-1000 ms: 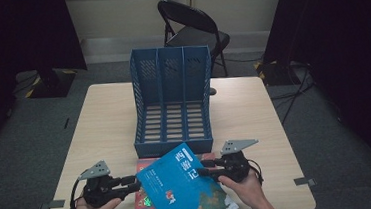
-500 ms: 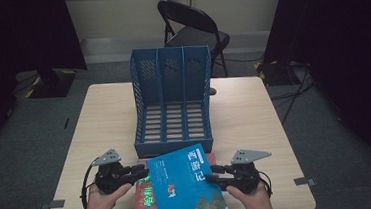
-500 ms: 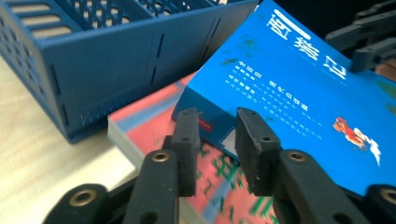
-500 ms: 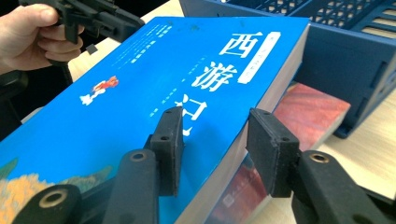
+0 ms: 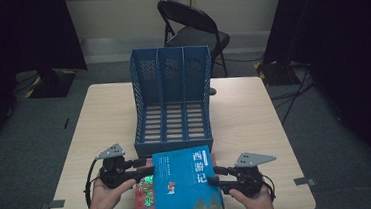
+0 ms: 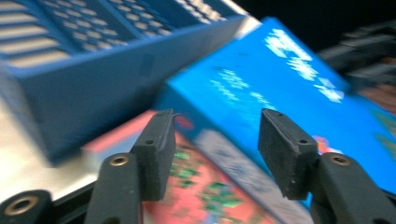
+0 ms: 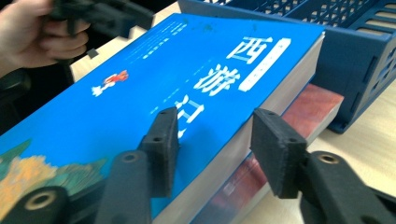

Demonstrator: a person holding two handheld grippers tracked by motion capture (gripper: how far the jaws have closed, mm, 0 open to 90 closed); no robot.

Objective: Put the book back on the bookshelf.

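A thick blue book (image 5: 187,184) lies on a red book (image 5: 144,198) at the table's near edge, just in front of the blue three-slot file rack (image 5: 172,85). My left gripper (image 5: 147,168) is at the blue book's left side. Its jaws have just been opening and stand open around the spine corner of the blue book (image 6: 280,79), above the red book (image 6: 205,191). My right gripper (image 5: 213,176) is at the right side. Its jaws have also been opening and straddle the page edge of the blue book (image 7: 154,79), one over the cover, one beside the pages, not pressing.
The rack (image 7: 364,60) lies on its back, its low front wall touching the books' far end. Bare wooden table (image 5: 254,114) lies left and right of the rack. A black folding chair (image 5: 192,28) stands behind the table. The other hand (image 7: 28,32) is in the right gripper view.
The blue book has turned from a slant to nearly square with the rack and now rests on the red book. Both grippers shifted right and their jaws have opened.
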